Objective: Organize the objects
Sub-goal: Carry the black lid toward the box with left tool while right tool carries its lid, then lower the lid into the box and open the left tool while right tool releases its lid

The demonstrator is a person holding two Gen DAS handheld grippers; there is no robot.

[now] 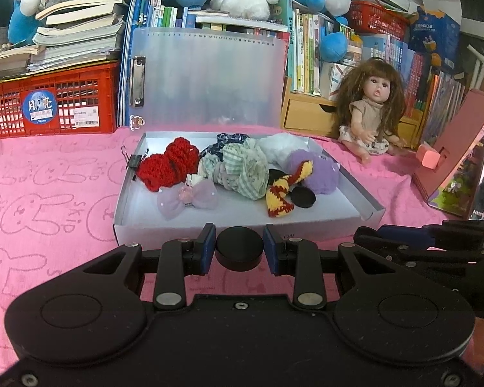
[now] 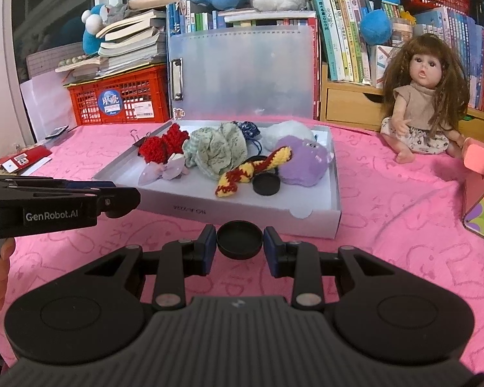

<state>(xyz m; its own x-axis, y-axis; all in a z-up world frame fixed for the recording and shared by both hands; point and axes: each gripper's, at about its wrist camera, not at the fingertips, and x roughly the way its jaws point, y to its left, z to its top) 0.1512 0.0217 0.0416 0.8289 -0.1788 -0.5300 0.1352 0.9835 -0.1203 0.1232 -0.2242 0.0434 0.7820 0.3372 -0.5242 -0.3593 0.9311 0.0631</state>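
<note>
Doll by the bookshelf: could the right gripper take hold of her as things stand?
Probably not yet: the right gripper is already shut on a black lid. The pink cloth toward the doll looks unobstructed.

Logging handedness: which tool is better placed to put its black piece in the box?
Left, probably: left tool, gripping a black disc, reaches the white box's front wall; right tool sits further back.

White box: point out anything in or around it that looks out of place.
A black binder clip grips the white box at its left wall, odd among soft doll clothes. A black round cap lies loose beside the striped knit piece.
</note>
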